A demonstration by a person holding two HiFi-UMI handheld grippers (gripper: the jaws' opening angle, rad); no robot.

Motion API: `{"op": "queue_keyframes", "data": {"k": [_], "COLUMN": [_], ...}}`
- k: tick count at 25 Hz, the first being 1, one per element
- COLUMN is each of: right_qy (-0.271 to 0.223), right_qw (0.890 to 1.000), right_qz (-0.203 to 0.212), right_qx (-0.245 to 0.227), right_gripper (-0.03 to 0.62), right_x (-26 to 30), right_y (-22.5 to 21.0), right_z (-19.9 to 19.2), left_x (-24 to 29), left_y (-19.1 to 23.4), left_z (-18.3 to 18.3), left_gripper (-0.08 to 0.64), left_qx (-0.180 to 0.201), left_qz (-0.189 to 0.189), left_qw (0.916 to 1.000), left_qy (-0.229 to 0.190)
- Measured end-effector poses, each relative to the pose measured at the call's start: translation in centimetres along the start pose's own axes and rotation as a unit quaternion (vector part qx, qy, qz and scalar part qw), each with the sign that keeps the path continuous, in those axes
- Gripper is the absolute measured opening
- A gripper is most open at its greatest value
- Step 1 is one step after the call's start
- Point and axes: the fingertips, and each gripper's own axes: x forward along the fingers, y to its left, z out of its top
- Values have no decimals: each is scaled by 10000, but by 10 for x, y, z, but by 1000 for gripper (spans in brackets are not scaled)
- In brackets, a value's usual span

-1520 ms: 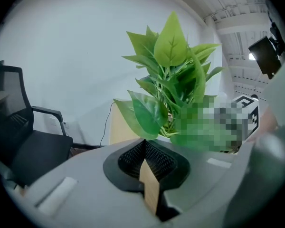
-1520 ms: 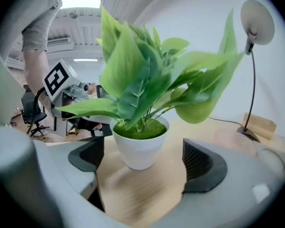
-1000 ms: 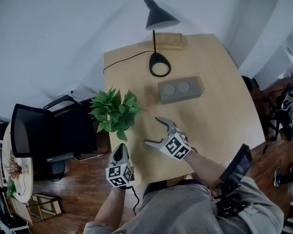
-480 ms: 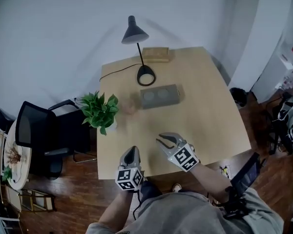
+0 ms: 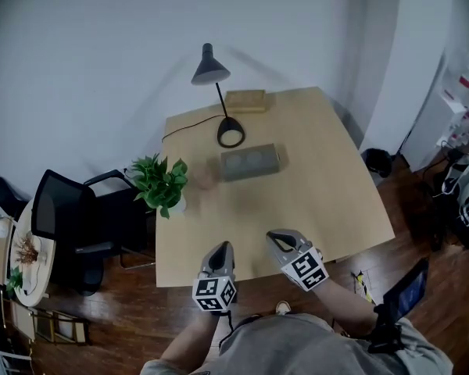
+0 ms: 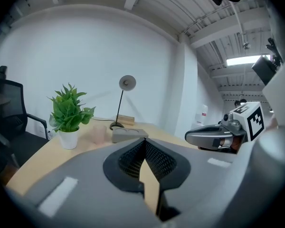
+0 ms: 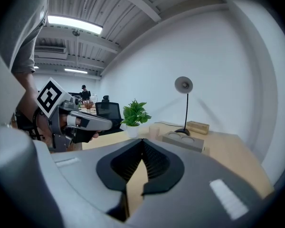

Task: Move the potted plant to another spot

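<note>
Status | potted plant (image 5: 160, 184) upright at table (image 5: 320, 178) left edge, by office chair (image 5: 62, 225) | L gripper (image 5: 223, 247) jaws together, empty | R gripper (image 5: 276, 237) jaws just been closing, now together on nothing | both well clear of plant → prob. move done, grippers parked.

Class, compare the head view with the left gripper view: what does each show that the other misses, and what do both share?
Head view only: the wooden floor, the side table beyond the chair, and the marker cube on the left tool. Left gripper view only: the ceiling light, and the left tool's jaws up close, shut with nothing between them. Both: the potted plant on the table, the lamp, the grey block, the chair, and the right tool, whose jaws have just closed on nothing.
</note>
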Motion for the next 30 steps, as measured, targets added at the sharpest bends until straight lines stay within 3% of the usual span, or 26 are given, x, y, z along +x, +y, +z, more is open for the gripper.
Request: {"op": "queue_keyframes", "data": {"k": [12, 30], "right_qy": [359, 324], "right_qw": [9966, 9973], "right_qz": [-656, -532], "right_qx": [332, 399], "right_gripper": [6, 5], "right_x": [-49, -73], "right_y": [54, 78], "right_z": [-25, -32], "left_x": [-50, -74], "left_y": [-19, -43], "left_z": [-20, -28], "left_gripper": [-6, -6], "left_qx": [-64, 15], "left_qz": [-625, -609], "left_qw": [9979, 9981], "left_qy": [134, 25]}}
